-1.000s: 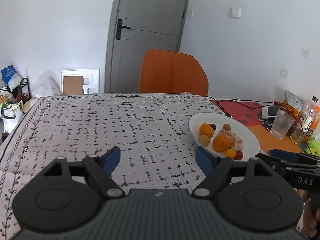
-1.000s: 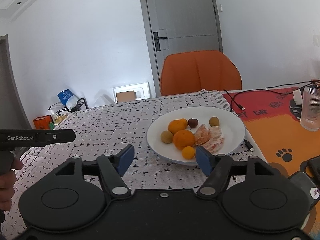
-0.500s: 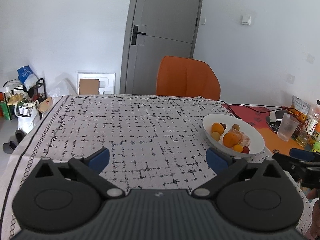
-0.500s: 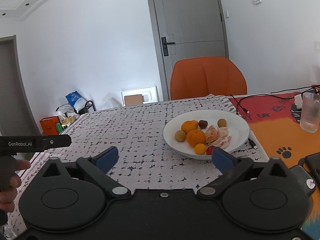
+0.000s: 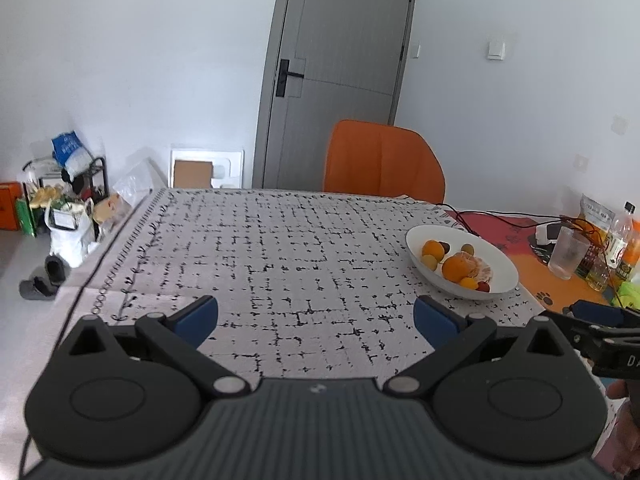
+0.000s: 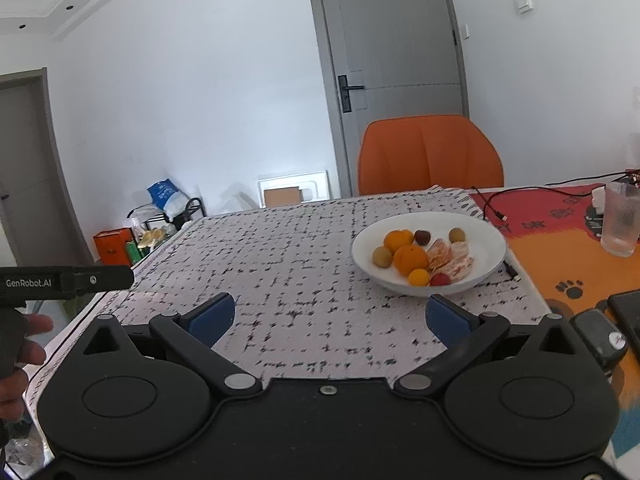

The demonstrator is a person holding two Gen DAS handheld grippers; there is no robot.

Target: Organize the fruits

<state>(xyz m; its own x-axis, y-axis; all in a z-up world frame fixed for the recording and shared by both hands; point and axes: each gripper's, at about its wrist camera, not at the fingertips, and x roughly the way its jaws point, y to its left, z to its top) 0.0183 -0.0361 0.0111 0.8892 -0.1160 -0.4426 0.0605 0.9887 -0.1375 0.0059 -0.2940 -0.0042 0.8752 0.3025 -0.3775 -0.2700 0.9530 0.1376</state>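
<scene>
A white plate [image 6: 486, 240] stands on the patterned tablecloth [image 6: 304, 256] and holds several fruits: oranges [image 6: 410, 260], peeled segments [image 6: 450, 260], small green, dark and red fruits. It also shows in the left wrist view [image 5: 500, 258]. My left gripper [image 5: 316, 316] is open and empty, above the cloth, left of and nearer than the plate. My right gripper [image 6: 330, 314] is open and empty, just short of the plate.
An orange chair [image 6: 430, 154] stands behind the table. A ribbed glass [image 6: 620, 218], black cables [image 6: 492, 208] and a dark device [image 6: 600, 336] lie on the orange mat at the right. Bottles [image 5: 618, 236] stand at the far right. Bags sit on the floor at the left.
Both grippers have opened wider and pulled back and up from the plate, which now looks smaller and farther away.
</scene>
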